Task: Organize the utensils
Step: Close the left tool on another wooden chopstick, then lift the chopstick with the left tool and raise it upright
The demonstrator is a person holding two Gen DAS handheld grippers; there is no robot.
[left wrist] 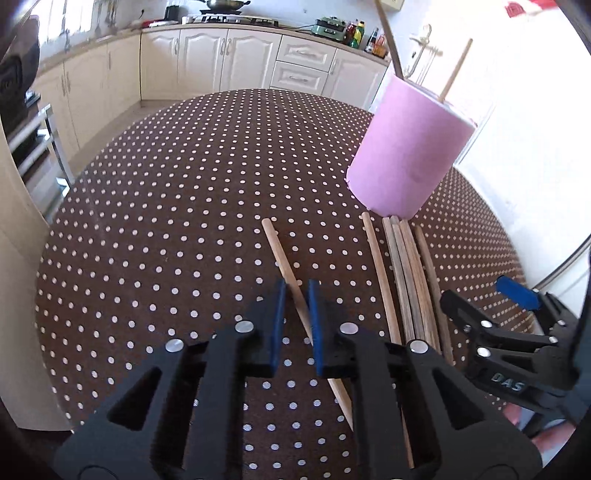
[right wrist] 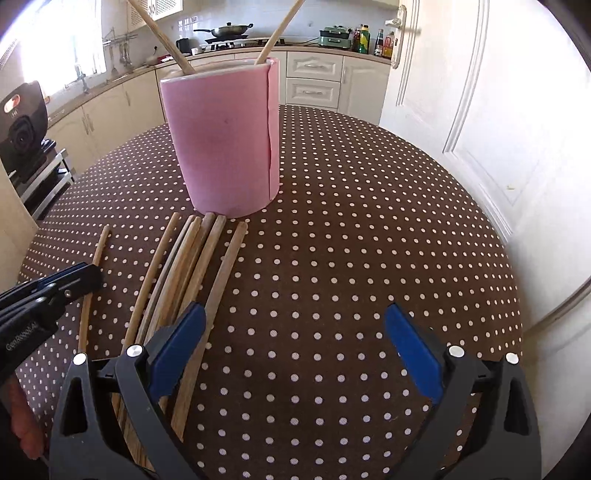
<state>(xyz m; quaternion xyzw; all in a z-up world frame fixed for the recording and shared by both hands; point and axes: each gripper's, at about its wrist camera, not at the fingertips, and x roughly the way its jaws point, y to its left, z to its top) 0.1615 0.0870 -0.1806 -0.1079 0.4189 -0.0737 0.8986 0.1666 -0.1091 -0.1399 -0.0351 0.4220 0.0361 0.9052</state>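
Note:
A single wooden chopstick (left wrist: 277,247) lies aslant on the brown dotted tablecloth (left wrist: 166,206), left of the others. My left gripper (left wrist: 297,290) is down over its middle, blue pads closed narrowly onto it. From the right wrist view, the left gripper (right wrist: 90,273) sits on that chopstick (right wrist: 102,242). Several more chopsticks (left wrist: 406,280) lie side by side before a pink cylindrical holder (left wrist: 406,147). The holder (right wrist: 221,140) has two chopsticks (right wrist: 162,33) standing in it. My right gripper (right wrist: 295,321) hovers wide open, holding nothing, just right of the bundle (right wrist: 192,266).
The round table's edge curves near a white door (right wrist: 461,110) on the right. Kitchen cabinets (left wrist: 221,59) and a counter with a stove run along the back. A metal rack (left wrist: 40,147) stands off the table's left side.

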